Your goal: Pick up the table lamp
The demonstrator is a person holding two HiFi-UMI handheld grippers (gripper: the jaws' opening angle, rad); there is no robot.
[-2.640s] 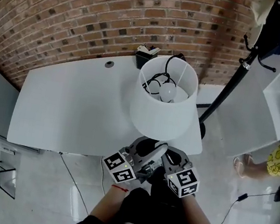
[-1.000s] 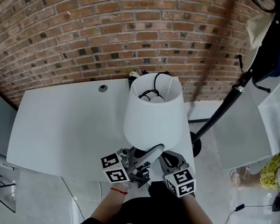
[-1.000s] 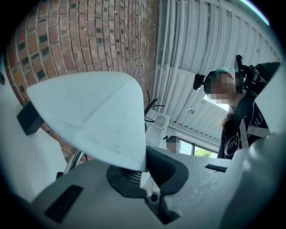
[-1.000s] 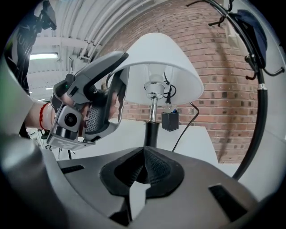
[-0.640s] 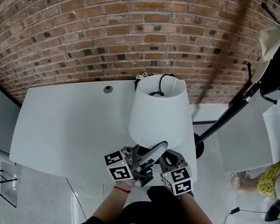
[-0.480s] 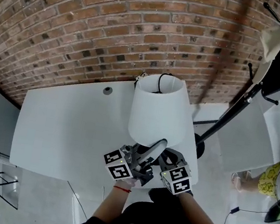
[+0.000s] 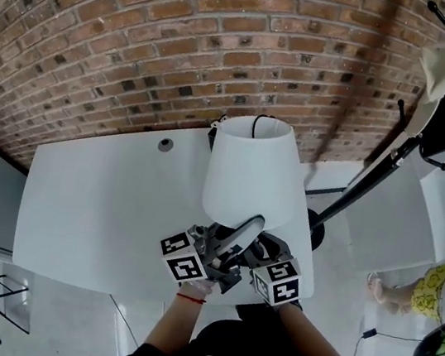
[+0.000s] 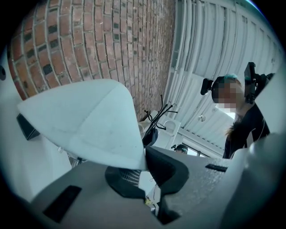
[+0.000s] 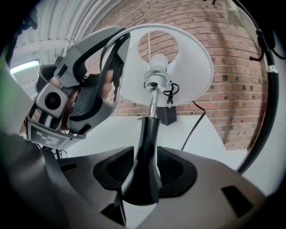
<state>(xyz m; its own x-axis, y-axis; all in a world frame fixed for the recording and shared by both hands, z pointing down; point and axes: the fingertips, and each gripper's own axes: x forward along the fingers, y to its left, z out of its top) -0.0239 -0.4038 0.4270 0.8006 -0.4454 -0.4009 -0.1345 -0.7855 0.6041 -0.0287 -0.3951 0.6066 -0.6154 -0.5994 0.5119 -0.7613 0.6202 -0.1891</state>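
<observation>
The table lamp has a white shade (image 7: 249,169) and a black flared neck (image 9: 145,147) under a chrome stem and bulb. It hangs over the white table's (image 7: 101,204) front right corner. My left gripper (image 7: 246,227) is shut on the shade's lower rim (image 8: 134,161), pinching the thin edge. In the right gripper view the left gripper (image 9: 119,49) clamps that rim from the left. My right gripper (image 9: 145,176) straddles the black neck. Its jaws are opening, and the pads stand just off the neck on both sides. The lamp's foot is hidden.
The lamp's black cord (image 9: 196,120) runs back to a black plug box (image 9: 167,115) at the table's rear edge by the brick wall (image 7: 143,43). A black coat stand (image 7: 374,172) rises at the right. A person stands farther right (image 7: 431,286).
The lamp and both grippers have drifted a little across the table's front edge. The right gripper's marker cube now sits closer to the left one.
</observation>
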